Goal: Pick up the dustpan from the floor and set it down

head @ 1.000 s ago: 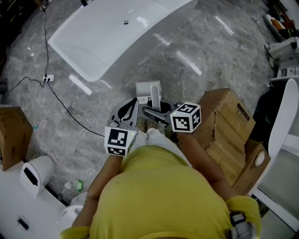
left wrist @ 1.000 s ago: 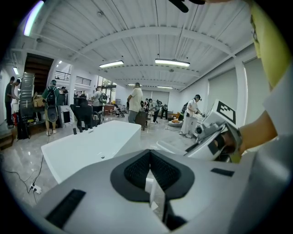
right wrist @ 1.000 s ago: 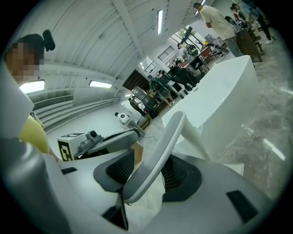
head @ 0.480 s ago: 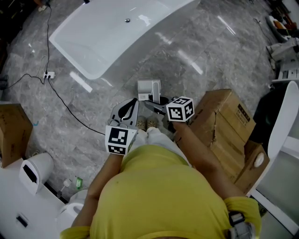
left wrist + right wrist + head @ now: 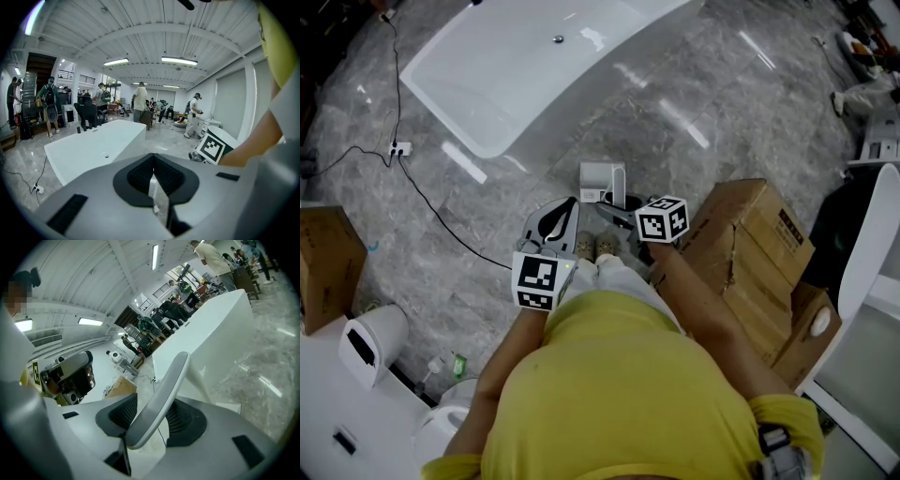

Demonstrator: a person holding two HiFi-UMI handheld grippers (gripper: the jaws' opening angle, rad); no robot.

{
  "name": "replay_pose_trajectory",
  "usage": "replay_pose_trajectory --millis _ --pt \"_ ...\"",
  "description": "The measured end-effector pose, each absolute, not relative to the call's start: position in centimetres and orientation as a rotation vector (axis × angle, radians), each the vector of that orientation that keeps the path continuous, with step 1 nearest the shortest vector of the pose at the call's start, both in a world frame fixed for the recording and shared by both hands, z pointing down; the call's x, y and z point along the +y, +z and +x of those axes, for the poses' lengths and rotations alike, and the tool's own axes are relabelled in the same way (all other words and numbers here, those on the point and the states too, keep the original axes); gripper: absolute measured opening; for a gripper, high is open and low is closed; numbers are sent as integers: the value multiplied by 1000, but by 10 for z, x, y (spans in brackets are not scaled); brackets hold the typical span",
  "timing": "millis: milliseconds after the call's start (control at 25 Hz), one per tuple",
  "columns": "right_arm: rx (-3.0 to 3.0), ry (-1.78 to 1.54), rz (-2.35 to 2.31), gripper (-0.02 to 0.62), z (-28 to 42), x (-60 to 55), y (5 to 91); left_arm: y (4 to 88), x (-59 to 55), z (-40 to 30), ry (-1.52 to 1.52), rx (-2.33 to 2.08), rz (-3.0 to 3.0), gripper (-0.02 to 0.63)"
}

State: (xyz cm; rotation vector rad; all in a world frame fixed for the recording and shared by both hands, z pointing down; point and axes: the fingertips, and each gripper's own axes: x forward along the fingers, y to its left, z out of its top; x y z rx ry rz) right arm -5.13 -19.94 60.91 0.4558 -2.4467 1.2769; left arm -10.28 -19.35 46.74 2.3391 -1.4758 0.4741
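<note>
One step left, by my read: lift done, release not yet. Right gripper (image 5: 150,417) is clamped on the dustpan's grey handle (image 5: 163,392). Dustpan (image 5: 601,176) sits low by the feet, floor contact unclear. Left gripper (image 5: 153,180) closed, empty.

Polished grey marble floor (image 5: 694,103) catches long glints of light — a white freestanding bathtub (image 5: 525,66) stands on it, a corded power strip (image 5: 398,149) just beside. Cardboard boxes (image 5: 759,244) stack at the right. Overhead, a white ribbed ceiling (image 5: 140,28) carries strip lights (image 5: 179,60).
</note>
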Motion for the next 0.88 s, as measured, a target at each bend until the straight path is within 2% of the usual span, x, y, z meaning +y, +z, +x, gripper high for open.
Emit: replay_pose_trajectory --millis 120,360,480,600,720,840,880 --pt "-2394 1302 505 219 -47 -198 613 469 -193 -104 472 -1476 2336 0" --pt "-2247 1421 722 348 -18 -195 605 466 -192 -99 460 -1459 2350 0" --pt "-2254 1371 827 346 -1 -195 592 467 -190 -95 465 -1439 2359 0" --pt "-2293 1277 950 280 19 -201 573 460 -190 -88 443 -1433 2386 0" --pt "-2369 1087 1091 146 35 -218 539 451 -194 -79 419 -1435 2425 0" --pt "-2443 796 1205 72 42 -235 494 434 -202 -73 377 -1443 2485 0" --pt "-2468 704 1243 20 44 -239 476 427 -203 -71 368 -1450 2500 0"
